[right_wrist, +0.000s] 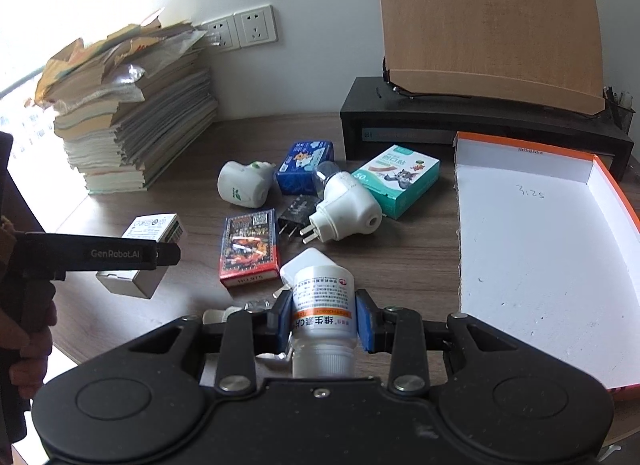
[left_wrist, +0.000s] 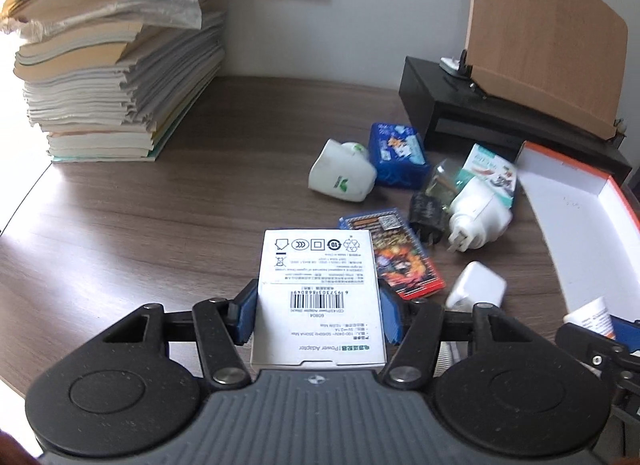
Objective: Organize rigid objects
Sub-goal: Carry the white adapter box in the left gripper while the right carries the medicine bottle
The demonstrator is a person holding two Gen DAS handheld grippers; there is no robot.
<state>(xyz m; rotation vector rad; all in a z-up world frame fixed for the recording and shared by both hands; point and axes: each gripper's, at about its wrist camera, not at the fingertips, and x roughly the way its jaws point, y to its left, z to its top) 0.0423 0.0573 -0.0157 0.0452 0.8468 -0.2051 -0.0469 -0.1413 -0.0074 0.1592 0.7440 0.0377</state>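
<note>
My left gripper (left_wrist: 318, 315) is shut on a white power adapter box (left_wrist: 318, 297) with a barcode, held above the wooden desk; the box also shows in the right wrist view (right_wrist: 154, 227). My right gripper (right_wrist: 324, 321) is shut on a white medicine bottle (right_wrist: 323, 305) with an orange band, left of the open orange-rimmed white box (right_wrist: 532, 249). Loose on the desk lie a card pack (right_wrist: 248, 247), a black plug (right_wrist: 294, 219), a white plug-in device (right_wrist: 346, 211), a white charger (right_wrist: 244, 185), a blue tissue pack (right_wrist: 306, 167) and a teal bandage box (right_wrist: 400, 179).
A tall stack of books and papers (right_wrist: 132, 121) stands at the back left. A black monitor riser (right_wrist: 472, 121) with a brown board (right_wrist: 492, 21) on it is at the back right. Wall sockets (right_wrist: 240, 31) are behind. A small white adapter (left_wrist: 476, 287) lies near the card pack.
</note>
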